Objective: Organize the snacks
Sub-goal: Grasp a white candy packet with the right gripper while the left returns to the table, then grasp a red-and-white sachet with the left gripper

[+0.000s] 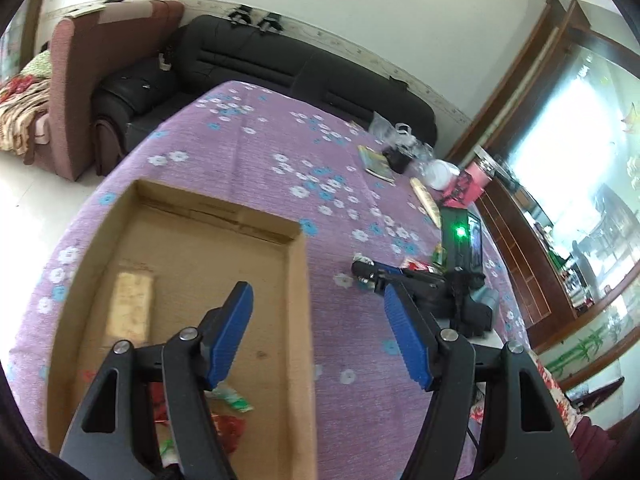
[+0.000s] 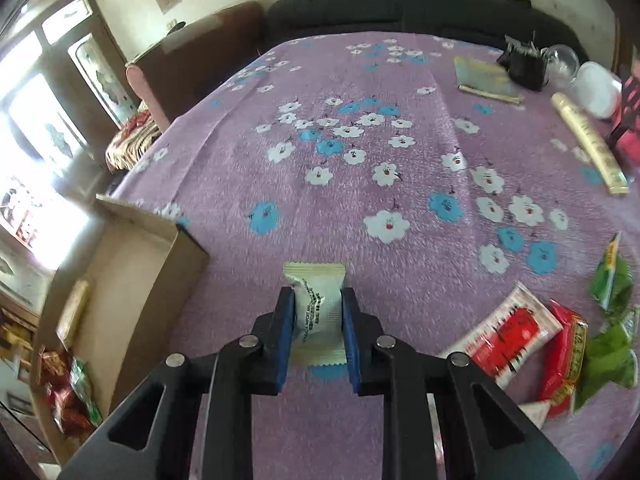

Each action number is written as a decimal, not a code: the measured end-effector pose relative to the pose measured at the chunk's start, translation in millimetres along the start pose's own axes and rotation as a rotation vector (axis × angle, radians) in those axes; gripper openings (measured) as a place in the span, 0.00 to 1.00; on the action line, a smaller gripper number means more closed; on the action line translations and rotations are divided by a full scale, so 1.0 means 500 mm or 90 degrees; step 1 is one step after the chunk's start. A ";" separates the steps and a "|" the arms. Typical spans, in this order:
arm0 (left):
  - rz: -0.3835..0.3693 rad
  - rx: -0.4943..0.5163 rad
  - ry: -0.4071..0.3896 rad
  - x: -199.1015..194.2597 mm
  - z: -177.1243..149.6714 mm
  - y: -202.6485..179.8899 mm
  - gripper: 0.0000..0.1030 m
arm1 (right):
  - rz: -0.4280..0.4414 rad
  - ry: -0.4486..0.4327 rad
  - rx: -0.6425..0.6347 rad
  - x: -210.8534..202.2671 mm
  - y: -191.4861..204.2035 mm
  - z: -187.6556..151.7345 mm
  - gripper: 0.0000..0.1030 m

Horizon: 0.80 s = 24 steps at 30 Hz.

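A shallow cardboard box [image 1: 296,280] lies on the purple flowered tablecloth; it also shows at the left of the right wrist view [image 2: 188,256]. Inside it lie a tan snack bar [image 1: 130,306] and red and green snack packets [image 1: 232,412]. My left gripper [image 1: 318,312] is open and empty, above the box's right wall. My right gripper [image 2: 316,304] is shut on a pale green snack packet [image 2: 318,304], held just above the cloth right of the box. Loose red packets [image 2: 516,336] and green packets [image 2: 612,320] lie to its right.
At the table's far right are a book [image 2: 486,78], a dark holder [image 2: 526,64], a white lidded tub [image 2: 596,90], a long cream box [image 2: 588,142] and a pink box [image 2: 630,120]. A black sofa [image 1: 280,64] and pink armchair [image 1: 80,80] stand behind.
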State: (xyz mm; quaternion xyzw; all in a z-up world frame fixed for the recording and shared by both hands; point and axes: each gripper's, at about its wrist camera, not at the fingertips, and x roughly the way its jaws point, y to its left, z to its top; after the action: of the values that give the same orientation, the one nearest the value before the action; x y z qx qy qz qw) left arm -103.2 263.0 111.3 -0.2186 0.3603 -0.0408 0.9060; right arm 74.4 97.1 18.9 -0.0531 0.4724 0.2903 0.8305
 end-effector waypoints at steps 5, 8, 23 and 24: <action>-0.033 0.053 0.051 0.070 -0.006 -0.087 0.67 | 0.073 -0.073 0.067 -0.134 -0.075 -0.064 0.19; -0.046 0.083 0.091 0.140 -0.008 -0.142 0.67 | 0.084 -0.129 0.134 -0.211 -0.167 -0.112 0.19; 0.024 0.249 0.196 0.461 0.017 -0.317 0.67 | 0.147 -0.199 0.312 -0.246 -0.361 -0.174 0.20; 0.037 0.269 0.208 0.478 0.012 -0.320 0.64 | 0.151 -0.199 0.315 -0.243 -0.365 -0.177 0.20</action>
State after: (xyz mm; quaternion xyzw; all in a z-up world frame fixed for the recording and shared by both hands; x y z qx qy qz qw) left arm 90.4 65.7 31.8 -0.0047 0.4914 -0.1239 0.8620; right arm 57.9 -138.1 35.8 0.2511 0.3984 0.2662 0.8410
